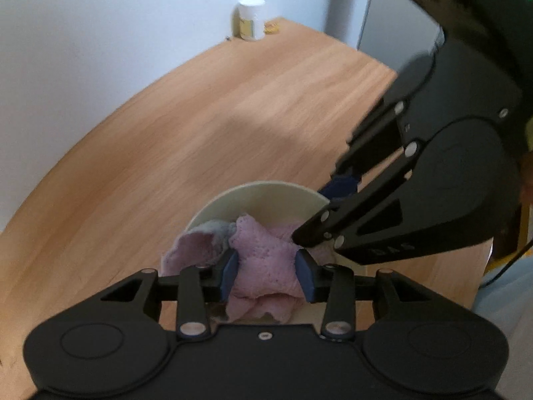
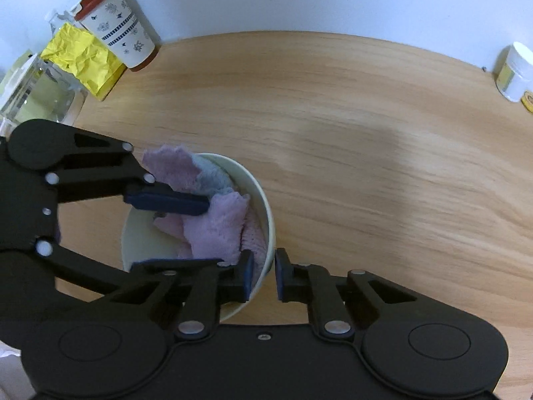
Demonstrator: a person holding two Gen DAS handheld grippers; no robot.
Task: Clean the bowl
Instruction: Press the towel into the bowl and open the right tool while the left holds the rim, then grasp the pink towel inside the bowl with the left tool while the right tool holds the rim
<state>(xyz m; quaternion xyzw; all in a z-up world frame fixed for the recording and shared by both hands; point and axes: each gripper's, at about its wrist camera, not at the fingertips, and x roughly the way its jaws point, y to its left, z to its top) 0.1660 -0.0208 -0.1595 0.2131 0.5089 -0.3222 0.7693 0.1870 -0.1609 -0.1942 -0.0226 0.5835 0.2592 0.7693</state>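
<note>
A cream bowl [image 1: 266,195] [image 2: 266,200] stands on the wooden table [image 1: 206,116]. Inside it lies a crumpled pink and grey cloth [image 1: 266,250] [image 2: 220,226], with one corner hanging over the rim. My left gripper [image 1: 268,275] [image 2: 218,233] reaches into the bowl from above and is shut on the cloth, which bulges between its blue pads. My right gripper [image 2: 265,275] [image 1: 316,211] is clamped on the bowl's wall, one finger inside against the cloth and one outside. The bowl's bottom is mostly covered by cloth.
A white jar [image 1: 251,18] [image 2: 514,66] stands at the table's far corner by the wall. A red-lidded patterned cup [image 2: 120,26], crumpled yellow paper [image 2: 83,56] and a clear container [image 2: 36,93] crowd another corner. The table's edge [image 1: 393,73] runs close behind the bowl.
</note>
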